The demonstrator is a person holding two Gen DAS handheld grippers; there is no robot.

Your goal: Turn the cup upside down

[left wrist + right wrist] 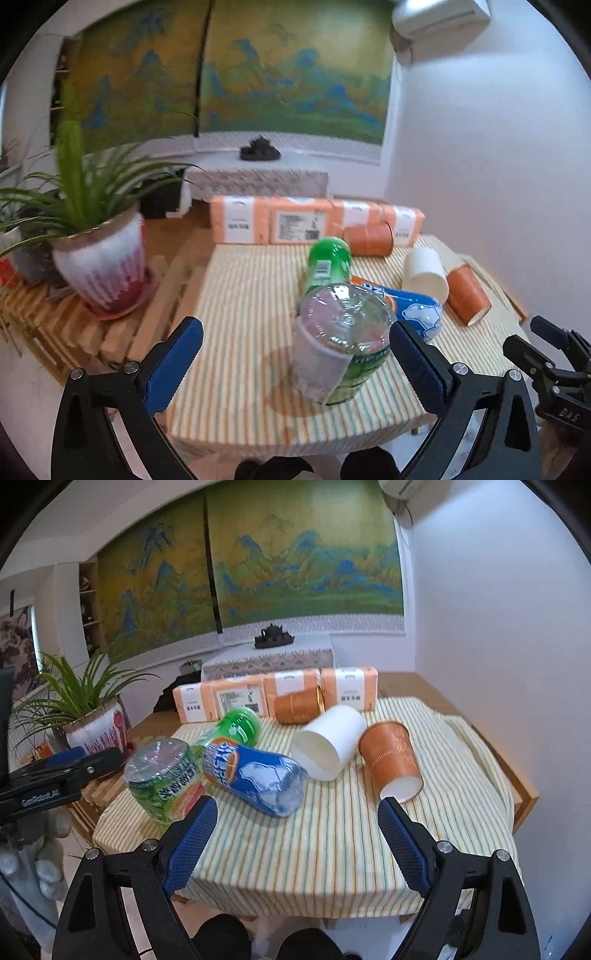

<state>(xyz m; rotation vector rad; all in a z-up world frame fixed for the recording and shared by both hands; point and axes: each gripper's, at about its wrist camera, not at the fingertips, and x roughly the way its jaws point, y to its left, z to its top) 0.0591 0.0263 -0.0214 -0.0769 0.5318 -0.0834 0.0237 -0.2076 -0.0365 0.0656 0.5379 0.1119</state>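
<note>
Presently, both grippers hover over the near edge of a small table covered by a yellow-and-white striped cloth [332,842], each with its jaws spread wide and nothing between them. The left gripper [295,354] frames a clear plastic bottle with a green label [340,350], which lies toward the near left of the cloth, though neither blue pad touches it. The right gripper [297,834] points at bare cloth, with a blue-labelled plastic bottle bearing a polar bear [258,779] lying on its side at about eleven o'clock from it.

A white paper cup [328,742] lies on its side near the middle of the cloth, its open mouth turned toward the camera. Just beside it at three o'clock lies an orange paper cup [391,760], also tipped over, mouth facing the near edge. A second orange paper cup [299,706] lies on its side at twelve o'clock, against a row of orange-and-white packages [273,694]. A green plastic bottle [236,725] lies behind the blue one. A potted spider plant in a red-and-white ceramic pot [99,266] stands off the cloth at nine o'clock.
</note>
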